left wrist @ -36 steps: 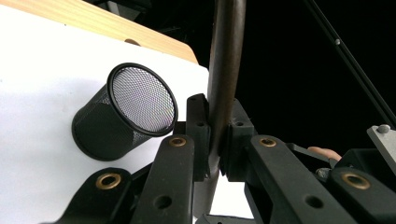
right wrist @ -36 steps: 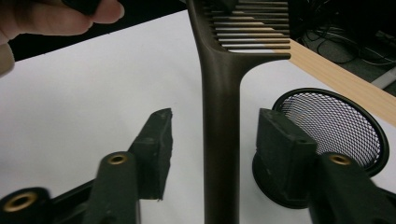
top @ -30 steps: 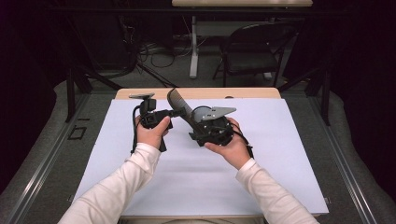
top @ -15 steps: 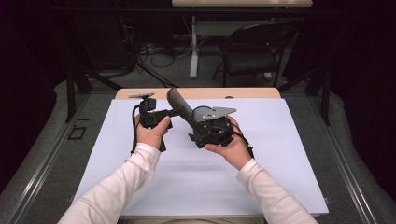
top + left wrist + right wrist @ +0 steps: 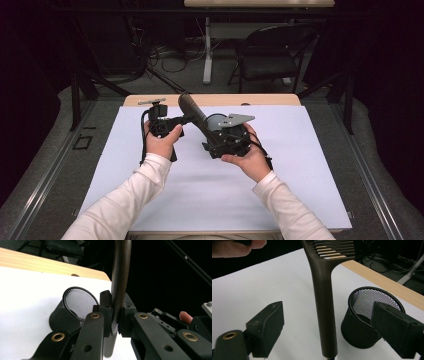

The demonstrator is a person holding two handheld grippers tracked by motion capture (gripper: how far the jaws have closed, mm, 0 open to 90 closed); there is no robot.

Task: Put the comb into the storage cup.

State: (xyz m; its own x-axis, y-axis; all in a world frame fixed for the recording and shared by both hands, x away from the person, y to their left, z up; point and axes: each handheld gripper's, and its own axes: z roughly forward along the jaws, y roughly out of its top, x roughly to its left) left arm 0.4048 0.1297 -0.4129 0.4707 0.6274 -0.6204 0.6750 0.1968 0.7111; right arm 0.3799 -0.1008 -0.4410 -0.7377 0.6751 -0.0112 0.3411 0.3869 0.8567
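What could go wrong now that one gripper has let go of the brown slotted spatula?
The left gripper alone clamps the brown plastic slotted spatula low on its handle, so the long tool could pivot or slip. The right gripper, jaws just opened, flanks the handle and could knock it. The black mesh cup nearby could tip.

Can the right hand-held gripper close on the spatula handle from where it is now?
Probably yes. The right hand-held gripper has just been opening, and its pads stand apart on either side of the spatula handle with nothing between; the left hand-held gripper clamps it elsewhere.
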